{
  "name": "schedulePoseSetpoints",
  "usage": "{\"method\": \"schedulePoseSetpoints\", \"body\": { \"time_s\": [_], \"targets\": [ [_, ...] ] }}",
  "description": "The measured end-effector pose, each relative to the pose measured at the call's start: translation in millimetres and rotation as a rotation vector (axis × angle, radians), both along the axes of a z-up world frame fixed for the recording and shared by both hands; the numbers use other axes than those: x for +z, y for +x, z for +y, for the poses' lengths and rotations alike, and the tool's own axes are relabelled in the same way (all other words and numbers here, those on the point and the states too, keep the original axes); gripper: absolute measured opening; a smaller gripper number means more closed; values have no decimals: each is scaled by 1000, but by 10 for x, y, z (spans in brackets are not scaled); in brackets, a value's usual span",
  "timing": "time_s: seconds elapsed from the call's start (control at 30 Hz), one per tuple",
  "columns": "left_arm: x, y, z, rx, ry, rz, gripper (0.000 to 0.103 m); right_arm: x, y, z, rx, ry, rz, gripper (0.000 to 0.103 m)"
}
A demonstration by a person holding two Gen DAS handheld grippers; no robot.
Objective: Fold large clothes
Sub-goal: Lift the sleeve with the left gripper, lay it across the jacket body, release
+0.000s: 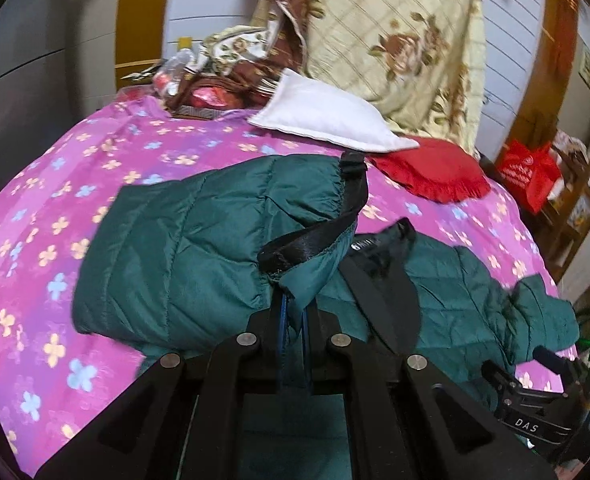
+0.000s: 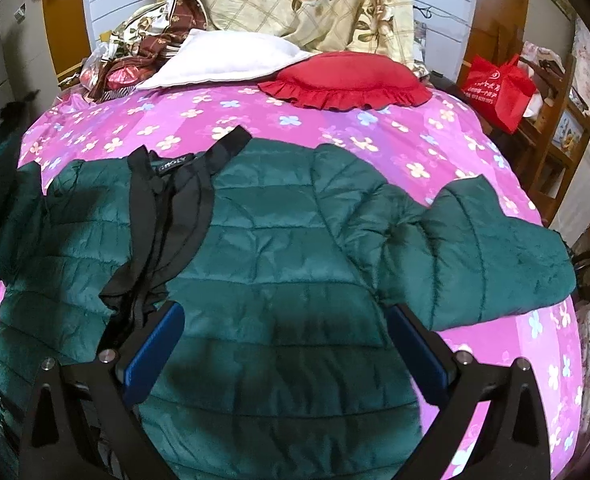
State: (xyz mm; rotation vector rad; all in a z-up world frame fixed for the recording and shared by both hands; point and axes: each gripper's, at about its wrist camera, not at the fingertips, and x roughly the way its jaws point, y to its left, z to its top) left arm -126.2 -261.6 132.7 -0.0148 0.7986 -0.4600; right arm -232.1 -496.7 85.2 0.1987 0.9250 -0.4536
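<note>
A dark green quilted jacket (image 2: 279, 248) with a black collar and placket (image 2: 167, 208) lies spread on the bed. In the left wrist view my left gripper (image 1: 295, 320) is shut on the jacket's edge (image 1: 307, 280) and holds that part lifted, with the left sleeve (image 1: 199, 240) bunched beyond it. In the right wrist view my right gripper (image 2: 285, 316) is open and empty, just above the jacket's body, its blue pads (image 2: 155, 352) on either side. The right sleeve (image 2: 487, 248) lies out to the right.
The bed has a pink flowered sheet (image 2: 375, 120). A white pillow (image 2: 231, 60), a red frilled cushion (image 2: 347, 80) and a flowered quilt (image 2: 315, 4) lie at the head. A red bag (image 2: 499, 88) sits on wooden shelves at the right.
</note>
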Motion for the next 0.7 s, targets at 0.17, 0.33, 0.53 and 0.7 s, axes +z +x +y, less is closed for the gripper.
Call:
{"method": "schedulePoseSetpoints", "body": {
  "time_s": [0.17,0.33,0.53,0.7],
  "targets": [
    [-111,-67,-320,-47,23,23,0,26,-74,-106,-13,-13,-8,103],
    [-265,-106,-574,-77,44,46,0,-33,-130,-213,-24,-3,3,103],
    [-527,-126,-819,-95,69,94,0,-103,-216,-334,-41,9,7,103],
    [-733,-146,-971,-111,86,142,0,-145,-275,-409,-47,18,10,103]
  ]
}}
